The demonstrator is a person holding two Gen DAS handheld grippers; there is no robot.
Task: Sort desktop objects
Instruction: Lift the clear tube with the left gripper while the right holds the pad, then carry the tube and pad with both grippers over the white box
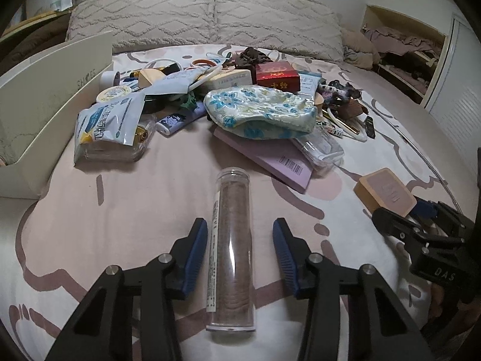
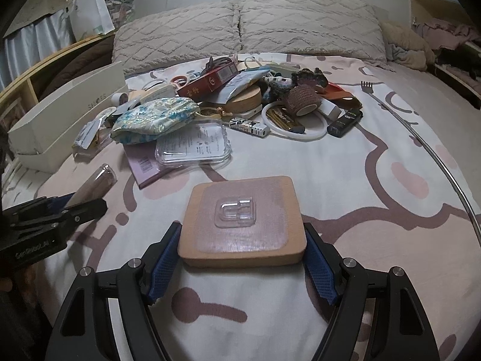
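A clear plastic tube [image 1: 231, 249] with brown contents lies on the bed sheet between the fingers of my left gripper [image 1: 240, 228], which is open with gaps on both sides. The tube also shows in the right wrist view [image 2: 96, 183]. A flat wooden block [image 2: 242, 221] with a clear adhesive hook on top sits between the blue pads [image 2: 163, 266] of my right gripper [image 2: 243, 237], which is shut on its sides. The block [image 1: 384, 194] and right gripper [image 1: 421, 225] also show at the right of the left wrist view.
A heap of small items lies further up the bed: a floral pouch [image 1: 261, 111], a purple book [image 1: 270, 158], a red box [image 1: 278, 75], a clear case [image 2: 194, 146], a white ring [image 2: 293, 120]. A white open box [image 1: 45, 99] stands at the left. Pillows [image 2: 246, 27] lie behind.
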